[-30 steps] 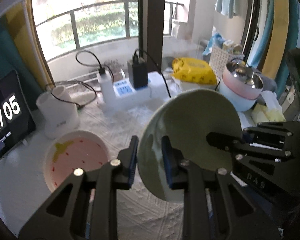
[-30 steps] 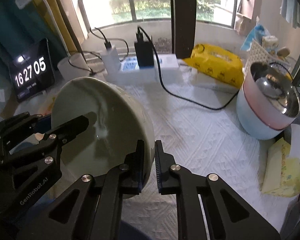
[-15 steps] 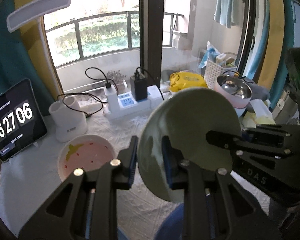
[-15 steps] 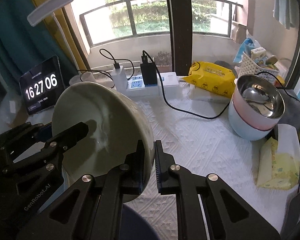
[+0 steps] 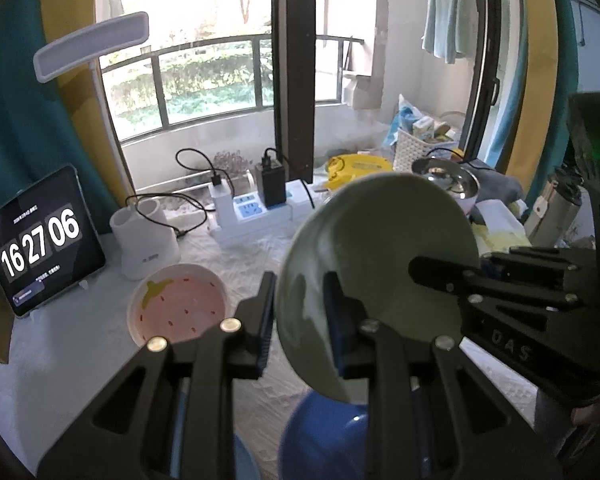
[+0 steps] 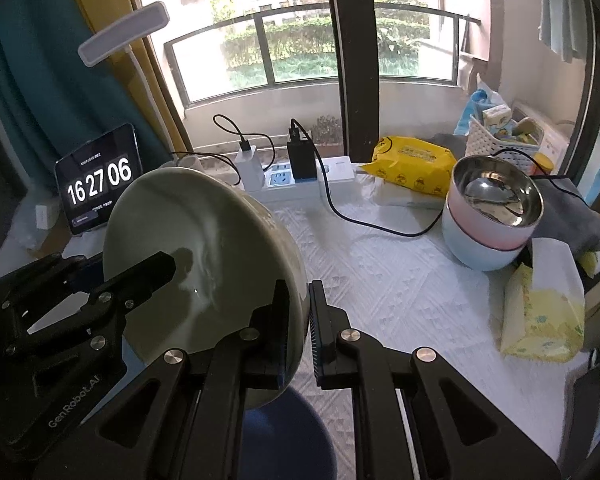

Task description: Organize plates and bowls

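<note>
a: both on the pale green bowl point(image 5: 384, 256)?
b: yes. left gripper point(image 5: 298, 320) pinched on the near rim, wall between the pads; right gripper point(image 6: 299, 322) nearly closed on the opposite rim. held tipped on edge, clear of the table point(image 6: 400, 280).
a: anything under it?
b: blue bowl point(image 5: 320, 436) directly below both grippers. strawberry plate point(image 5: 178, 306) ahead and to the left of the left gripper, flat on the table. stacked pink and blue bowls point(image 6: 490, 216) ahead and well right of the right gripper.
a: step in hand?
b: probably carrying the green bowl to a stack, mid-lift.
a: next?
b: likely level it, centre over the chosen bowl, lower, then open both together. one letting go early risks a swing or a chip.
</note>
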`<state>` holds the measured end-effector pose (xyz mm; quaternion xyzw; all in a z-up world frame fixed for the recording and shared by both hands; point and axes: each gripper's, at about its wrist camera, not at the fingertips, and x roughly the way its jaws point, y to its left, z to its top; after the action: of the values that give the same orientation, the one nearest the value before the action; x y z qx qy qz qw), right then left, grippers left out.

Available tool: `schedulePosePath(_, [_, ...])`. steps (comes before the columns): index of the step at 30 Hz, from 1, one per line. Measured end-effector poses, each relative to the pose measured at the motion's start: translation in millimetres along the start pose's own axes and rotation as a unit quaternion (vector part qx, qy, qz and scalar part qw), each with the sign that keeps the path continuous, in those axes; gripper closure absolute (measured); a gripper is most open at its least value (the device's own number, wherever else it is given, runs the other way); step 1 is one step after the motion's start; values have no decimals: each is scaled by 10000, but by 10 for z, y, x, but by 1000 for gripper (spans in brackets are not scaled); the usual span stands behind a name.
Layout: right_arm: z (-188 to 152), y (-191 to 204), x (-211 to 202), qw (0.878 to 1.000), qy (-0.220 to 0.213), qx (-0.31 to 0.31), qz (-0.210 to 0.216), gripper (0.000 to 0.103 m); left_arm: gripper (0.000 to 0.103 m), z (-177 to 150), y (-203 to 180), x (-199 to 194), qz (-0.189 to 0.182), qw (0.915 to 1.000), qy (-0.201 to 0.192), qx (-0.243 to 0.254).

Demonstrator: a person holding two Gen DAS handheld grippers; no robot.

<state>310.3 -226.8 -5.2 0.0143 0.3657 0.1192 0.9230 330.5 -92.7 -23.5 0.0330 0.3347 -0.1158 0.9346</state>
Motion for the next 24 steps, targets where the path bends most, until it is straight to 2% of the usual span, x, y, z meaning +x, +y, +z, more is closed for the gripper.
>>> schedulePosePath(24, [-408,-23,-366,9999,28,152,-46,92,79,-328,-282,-390,-122,9999,87,25])
